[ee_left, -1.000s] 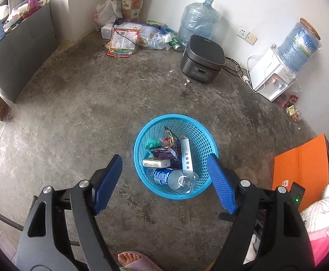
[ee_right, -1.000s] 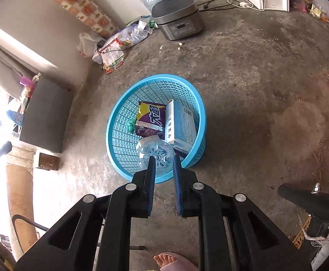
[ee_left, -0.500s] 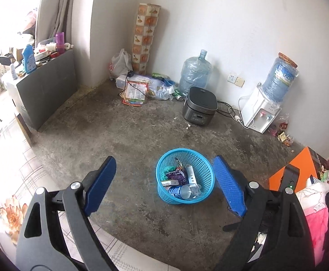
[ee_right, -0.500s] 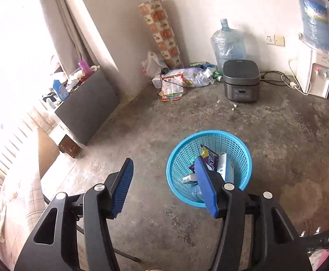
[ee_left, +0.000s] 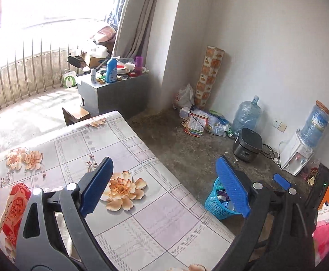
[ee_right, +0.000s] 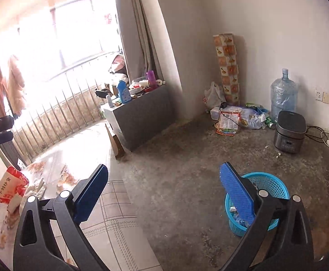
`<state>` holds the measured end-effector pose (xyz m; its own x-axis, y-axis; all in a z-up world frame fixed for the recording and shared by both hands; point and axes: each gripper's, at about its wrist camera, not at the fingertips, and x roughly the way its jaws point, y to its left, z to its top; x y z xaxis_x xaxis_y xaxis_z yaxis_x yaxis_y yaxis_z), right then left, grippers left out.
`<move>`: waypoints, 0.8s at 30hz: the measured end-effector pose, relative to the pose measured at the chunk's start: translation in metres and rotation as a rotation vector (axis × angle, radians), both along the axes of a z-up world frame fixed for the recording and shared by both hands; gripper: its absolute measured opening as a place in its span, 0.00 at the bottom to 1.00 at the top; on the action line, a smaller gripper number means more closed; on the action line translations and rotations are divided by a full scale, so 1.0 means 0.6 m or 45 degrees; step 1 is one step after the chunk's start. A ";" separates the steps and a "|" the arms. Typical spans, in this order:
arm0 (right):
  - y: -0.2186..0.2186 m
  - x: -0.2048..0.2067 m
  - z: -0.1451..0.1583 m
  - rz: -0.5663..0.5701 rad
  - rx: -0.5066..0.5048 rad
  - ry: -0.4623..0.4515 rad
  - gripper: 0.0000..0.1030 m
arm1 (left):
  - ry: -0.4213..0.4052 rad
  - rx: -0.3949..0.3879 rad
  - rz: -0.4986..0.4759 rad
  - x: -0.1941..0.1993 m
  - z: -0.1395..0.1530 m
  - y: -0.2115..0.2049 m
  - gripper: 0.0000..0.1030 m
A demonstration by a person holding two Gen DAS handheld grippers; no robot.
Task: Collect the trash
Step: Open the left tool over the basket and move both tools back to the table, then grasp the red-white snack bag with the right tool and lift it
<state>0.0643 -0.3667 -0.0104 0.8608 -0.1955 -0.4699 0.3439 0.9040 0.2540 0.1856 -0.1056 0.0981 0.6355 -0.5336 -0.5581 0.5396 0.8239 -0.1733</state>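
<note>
The blue mesh basket (ee_left: 213,203) stands on the concrete floor with wrappers and a bottle inside, partly hidden by my left gripper's right finger. My left gripper (ee_left: 164,187) hangs above the floral table (ee_left: 141,214); its jaws are opening with nothing between them. My right gripper (ee_right: 164,194) is above the floor left of the basket (ee_right: 275,180); its jaws are opening wide and hold nothing. A red printed packet (ee_left: 15,210) lies on the table's left end, and the right wrist view shows the same packet (ee_right: 8,187).
A grey rice cooker (ee_left: 247,144), a water jug (ee_left: 247,115) and a water dispenser (ee_left: 300,155) line the far wall. Bags and packets (ee_left: 200,122) pile in the corner. A grey cabinet (ee_left: 119,92) stands by the balcony railing.
Both grippers rose and swung left, away from the basket, bringing the table into view. The right gripper, shut above the bottle in the basket, opened wide. The left gripper widened slightly.
</note>
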 end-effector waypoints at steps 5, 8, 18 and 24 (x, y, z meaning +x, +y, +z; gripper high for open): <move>0.069 0.019 0.027 0.139 -0.033 0.017 0.93 | -0.025 -0.037 0.103 -0.009 0.010 0.103 0.86; 0.094 0.023 0.038 0.211 0.013 0.027 0.93 | -0.054 -0.073 0.173 -0.011 0.026 0.168 0.86; 0.170 0.096 0.023 0.528 0.346 0.132 0.93 | -0.090 -0.089 0.478 -0.020 0.031 0.385 0.86; 0.241 0.159 -0.015 0.676 0.506 0.296 0.81 | 0.031 -0.084 0.561 -0.003 -0.028 0.474 0.79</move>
